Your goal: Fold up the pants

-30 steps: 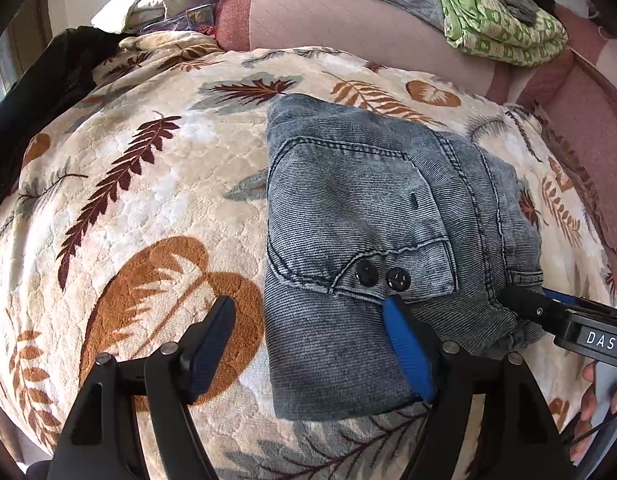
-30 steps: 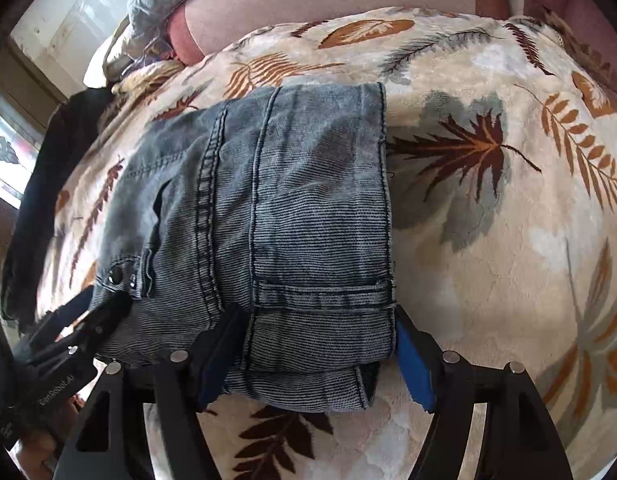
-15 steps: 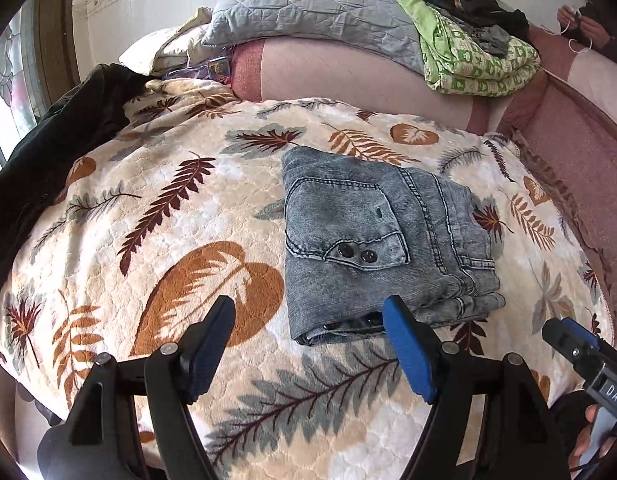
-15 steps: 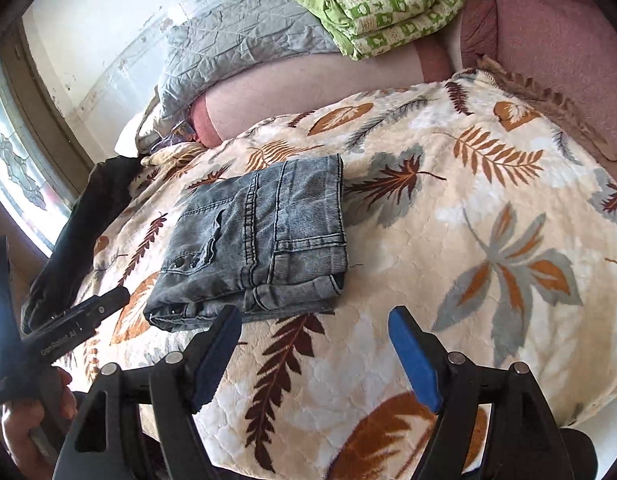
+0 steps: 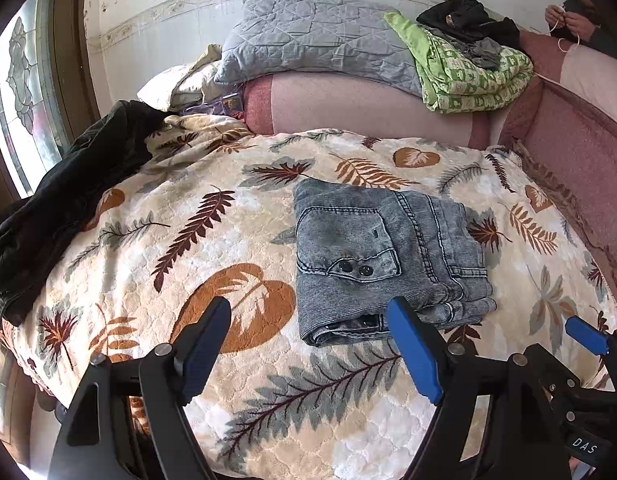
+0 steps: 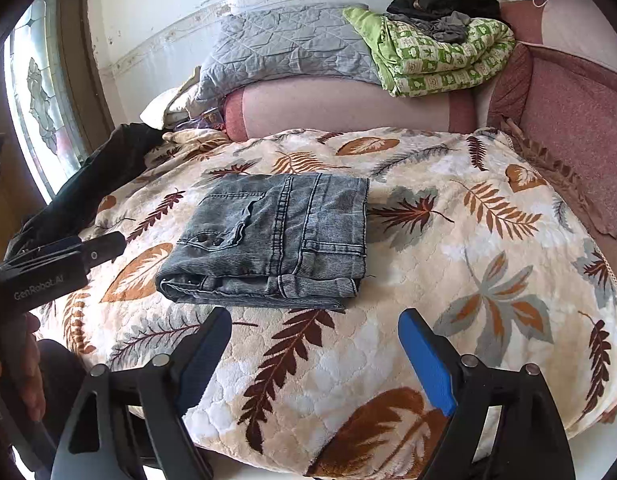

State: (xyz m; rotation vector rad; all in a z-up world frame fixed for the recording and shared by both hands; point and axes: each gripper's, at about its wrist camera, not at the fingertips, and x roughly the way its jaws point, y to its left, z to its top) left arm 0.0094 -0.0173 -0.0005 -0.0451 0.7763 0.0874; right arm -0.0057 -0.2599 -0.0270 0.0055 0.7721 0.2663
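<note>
The work surface is a bed covered by a cream blanket [image 5: 128, 240] printed with brown, orange and grey leaves. Behind it runs a pink bolster [image 5: 360, 108] carrying a grey quilted pillow [image 5: 316, 36] and a folded green patterned quilt [image 5: 472, 72]. A dark garment [image 5: 68, 188] lies along the blanket's left edge, next to a stained-glass window [image 5: 20, 92].

The pants [image 5: 384, 256], grey washed denim, lie folded into a compact rectangle near the middle of the blanket. The pocket with two dark buttons faces up, and the layered fold edges face me.

My left tongs [image 5: 308, 348] are released, jaws spread wide, holding nothing. They sit above the blanket on the near side of the pants; the right-hand blue pad overlaps the bundle's near edge in the left wrist view, and contact cannot be determined.

My right tongs [image 6: 314, 350] are likewise released and spread, grasping nothing, positioned short of the pants with blanket visible between.
</note>
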